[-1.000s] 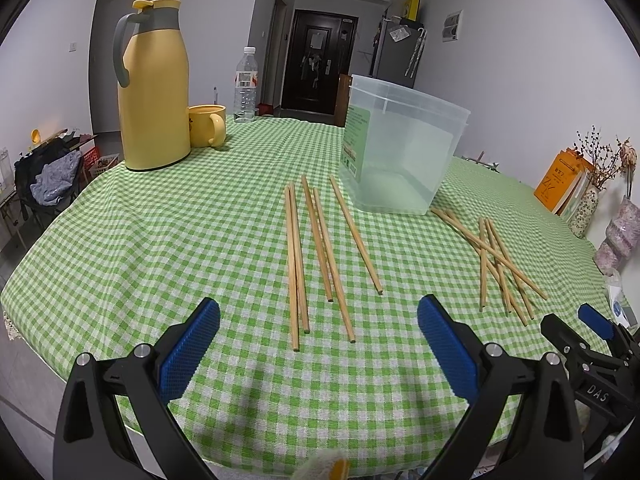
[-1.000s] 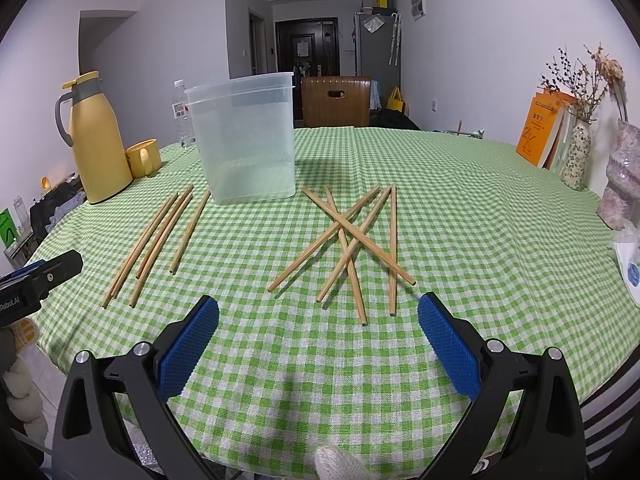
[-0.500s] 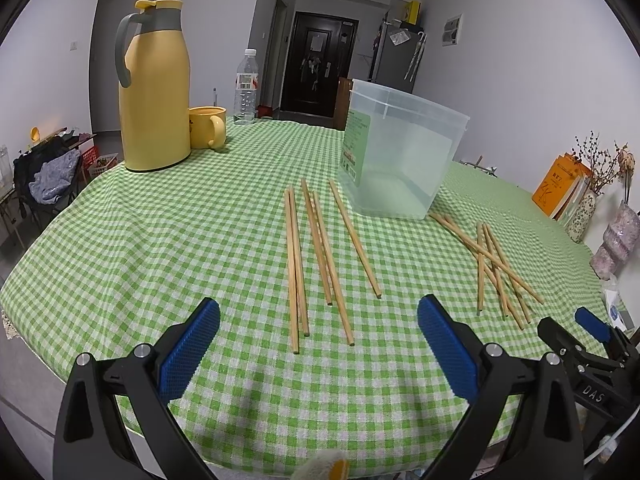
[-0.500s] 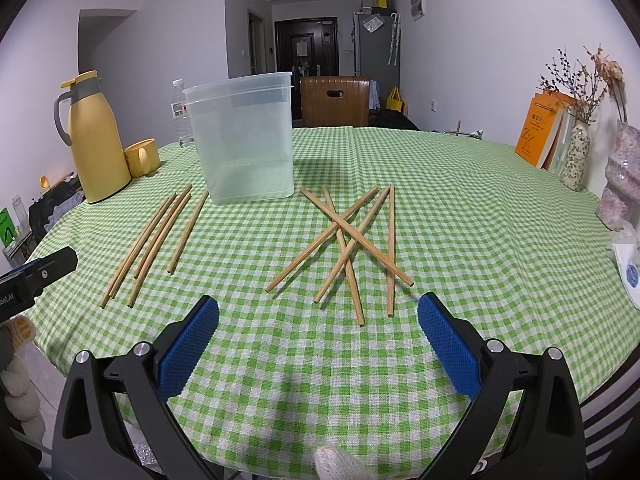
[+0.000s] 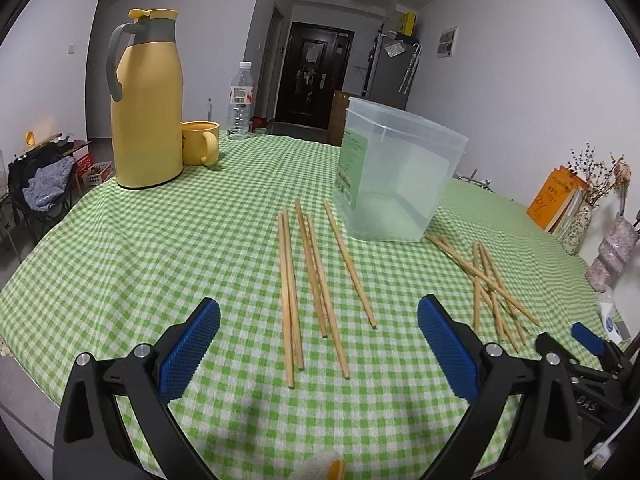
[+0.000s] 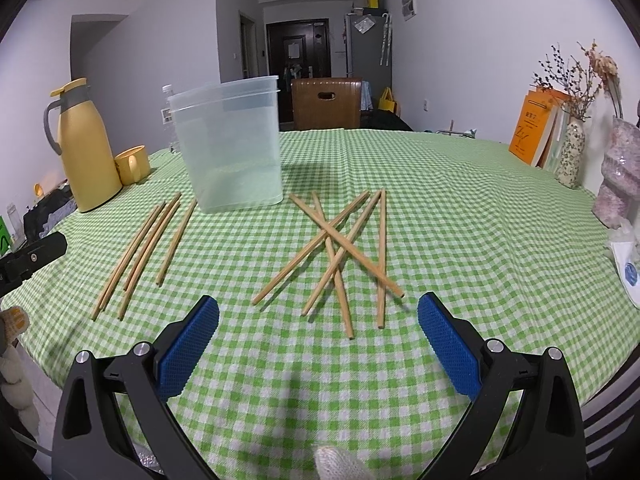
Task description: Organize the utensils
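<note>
Spread wide and empty above a checked cloth (image 5: 160, 248): left gripper (image 5: 318, 350) before five near-parallel chopsticks (image 5: 316, 276), right gripper (image 6: 319, 346) before a crossed pile (image 6: 340, 248), either side of a clear tub (image 6: 232, 152).

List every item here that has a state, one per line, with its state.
Left gripper: open, holding nothing.
Right gripper: open, holding nothing.
Plastic tub: upright, no lid, no chopsticks inside.
Left chopsticks: flat on the cloth, roughly parallel.
Right chopsticks: flat, crossed in a heap.
Yellow jug: upright, lid shut.
Mug: upright.
Water bottle: upright, capped.
</note>
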